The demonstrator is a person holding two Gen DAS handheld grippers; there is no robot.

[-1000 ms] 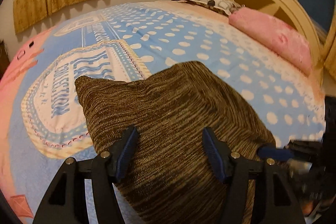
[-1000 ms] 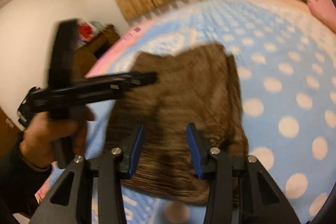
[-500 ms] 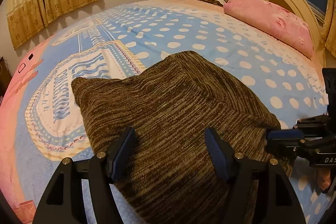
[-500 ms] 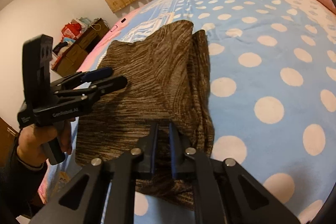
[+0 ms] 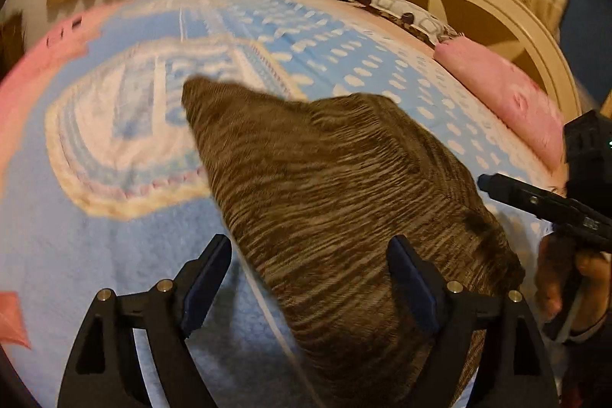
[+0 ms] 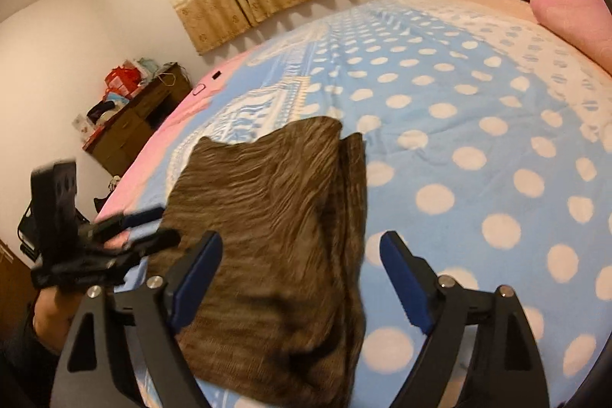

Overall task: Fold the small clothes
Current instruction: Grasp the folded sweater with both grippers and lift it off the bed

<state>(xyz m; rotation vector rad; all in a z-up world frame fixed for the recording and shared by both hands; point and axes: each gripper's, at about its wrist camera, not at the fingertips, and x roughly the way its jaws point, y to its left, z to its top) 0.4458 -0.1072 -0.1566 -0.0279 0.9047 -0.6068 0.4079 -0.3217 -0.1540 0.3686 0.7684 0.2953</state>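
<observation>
Brown knit garment (image 6: pixel 275 217) lies folded on the polka-dot bedspread (image 6: pixel 478 148). Left gripper (image 5: pixel 310 278) jaws opening, wide, nothing pinched — cloth lies under the gap. Right gripper (image 6: pixel 300 274) also opening, wide, above garment's near edge. Right view only: wooden dresser (image 6: pixel 134 117) w/ clutter. Left view only: headboard (image 5: pixel 497 21), blurred.
</observation>
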